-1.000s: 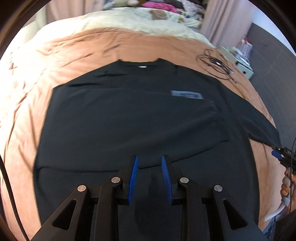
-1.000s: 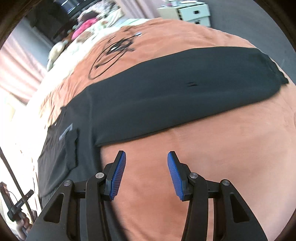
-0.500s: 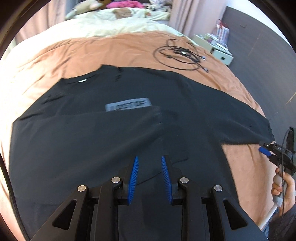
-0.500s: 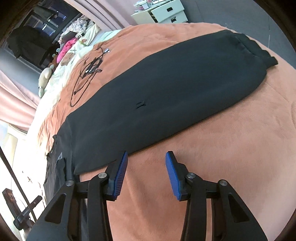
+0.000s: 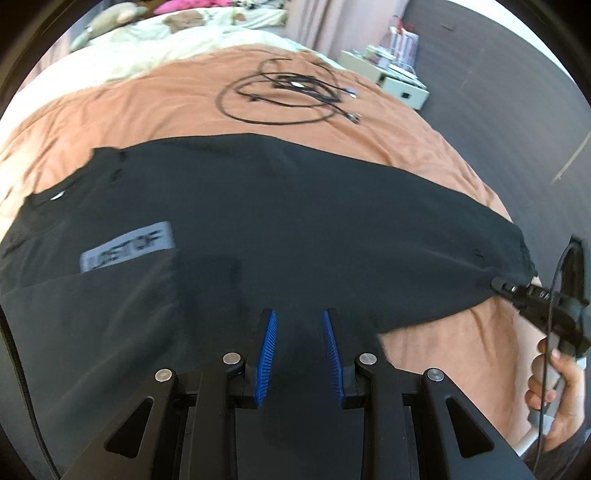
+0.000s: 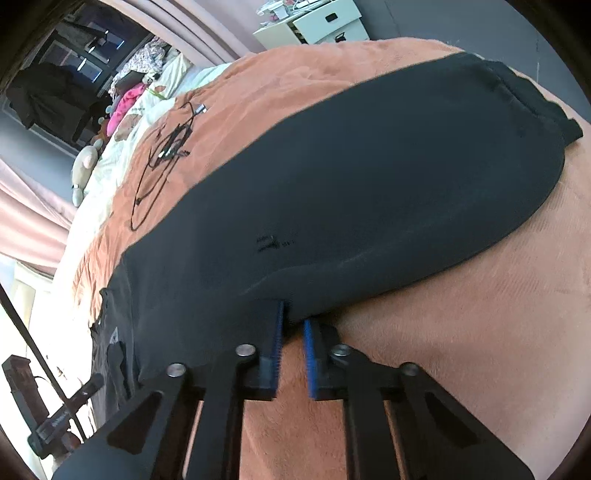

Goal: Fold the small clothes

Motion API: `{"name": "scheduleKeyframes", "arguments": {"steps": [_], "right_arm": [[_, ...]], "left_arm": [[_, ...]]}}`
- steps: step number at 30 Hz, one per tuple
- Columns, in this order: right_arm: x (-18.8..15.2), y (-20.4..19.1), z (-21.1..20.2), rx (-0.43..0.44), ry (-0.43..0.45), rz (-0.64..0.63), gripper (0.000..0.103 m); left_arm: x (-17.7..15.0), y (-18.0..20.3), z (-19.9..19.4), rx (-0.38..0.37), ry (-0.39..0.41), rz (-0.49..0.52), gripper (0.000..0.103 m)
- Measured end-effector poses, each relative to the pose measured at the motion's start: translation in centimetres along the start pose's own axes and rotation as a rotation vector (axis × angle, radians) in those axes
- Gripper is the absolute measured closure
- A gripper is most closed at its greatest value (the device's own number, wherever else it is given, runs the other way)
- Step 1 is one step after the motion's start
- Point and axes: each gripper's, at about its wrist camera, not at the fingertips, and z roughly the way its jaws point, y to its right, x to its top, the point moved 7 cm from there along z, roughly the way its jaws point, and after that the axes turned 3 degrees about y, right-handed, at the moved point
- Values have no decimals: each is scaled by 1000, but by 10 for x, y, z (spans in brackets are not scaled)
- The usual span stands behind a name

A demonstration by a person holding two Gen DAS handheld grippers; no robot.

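Bedroom; bed with brown blanket [image 5: 155, 99], cream bedding beyond, grey wall to one side.

Left wrist view:
- Black shirt [image 5: 295, 221], long-sleeved, spread flat on the blanket; grey printed label [image 5: 127, 252] on its chest; one sleeve folded across the body, its cuff just beside the label.
- Other sleeve [image 5: 461, 251] stretched out to the side, its cuff at the right gripper [image 5: 517, 290].
- Left gripper [image 5: 299, 354]: blue pads apart at a moderate gap, nothing between them, poised over the shirt's lower body.
- Right gripper: held in a hand [image 5: 554, 391] at the frame edge, tips at the sleeve end. This view does not show its gap.
- Coiled black cables [image 5: 288, 92] on the blanket, well beyond the shirt.
- White drawer unit [image 5: 399, 79] past the bed.

Right wrist view:
- Right gripper [image 6: 293, 339]: pads drawn narrow, the sleeve's lower edge [image 6: 332, 206] lying between or just at the tips; whether the cloth is pinched cannot be told.
- Sleeve runs away from the gripper to its cuff at upper right.
- Cables [image 6: 162, 162] on the blanket beside the sleeve, apart from it.
- Drawer unit [image 6: 317, 24] in the background.
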Motion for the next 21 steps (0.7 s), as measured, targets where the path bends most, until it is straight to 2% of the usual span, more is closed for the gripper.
{"name": "scheduleKeyframes", "arguments": {"steps": [5,13,17,21], "right_arm": [[12,-28,-21,11,54,-73,101],[17,-83,-60,75,114,-157,102],[14,-109,-74,112,128,-204,102],[9,-132,-85,152,137,-240,102]], "left_arm": [[-5,20,20,-37,-22,24,75],[-18,23,47,-26,-93,2,75],[-16,26,35,-50,-93,6,75],[-11,19,4,-53,-48,13,75]]}}
